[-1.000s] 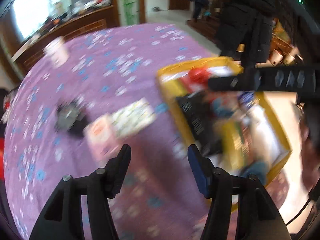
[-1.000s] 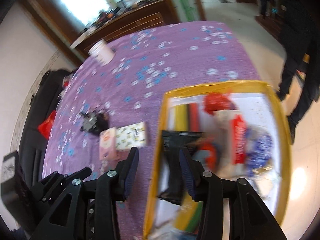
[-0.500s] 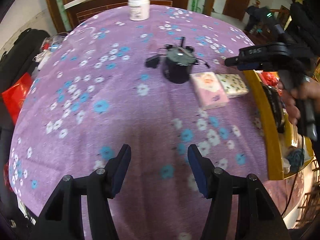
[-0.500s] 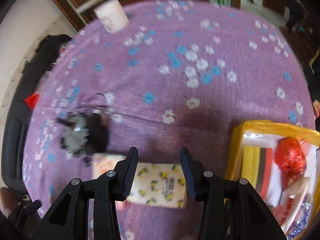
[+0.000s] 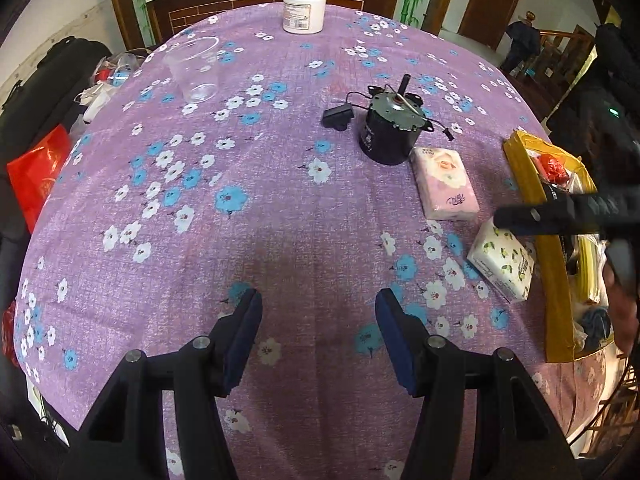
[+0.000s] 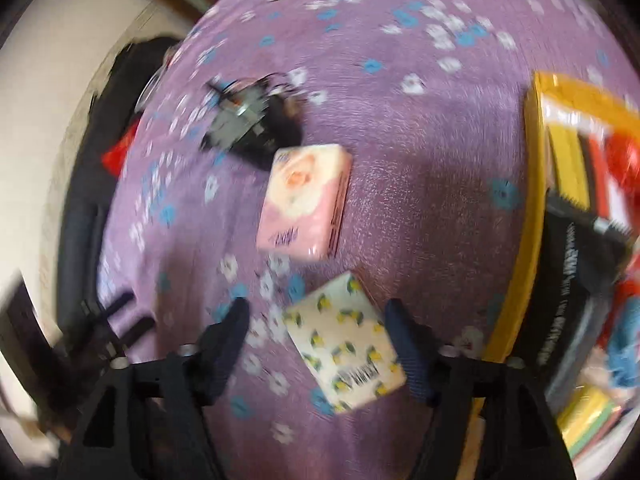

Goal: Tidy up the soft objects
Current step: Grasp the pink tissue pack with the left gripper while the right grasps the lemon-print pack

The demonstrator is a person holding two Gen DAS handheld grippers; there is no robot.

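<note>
Beside the yellow box [image 6: 516,300], right claw [image 6: 316,326] opening around the lemon pack [image 6: 344,340] on the worktop [image 6: 420,140], untouched; skewed pack may slip on closing; left claw [image 5: 318,326] spread, empty.

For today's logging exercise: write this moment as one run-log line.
right gripper: jaws opening over lemon-print tissue pack, not gripping | left gripper: open, empty | pink tissue pack: on tablecloth

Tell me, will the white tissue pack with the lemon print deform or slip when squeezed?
The lemon-print tissue pack probably dents: it looks like soft tissue in film. The glossy wrap may slip. It lies flat, so rolling seems unlikely.
</note>
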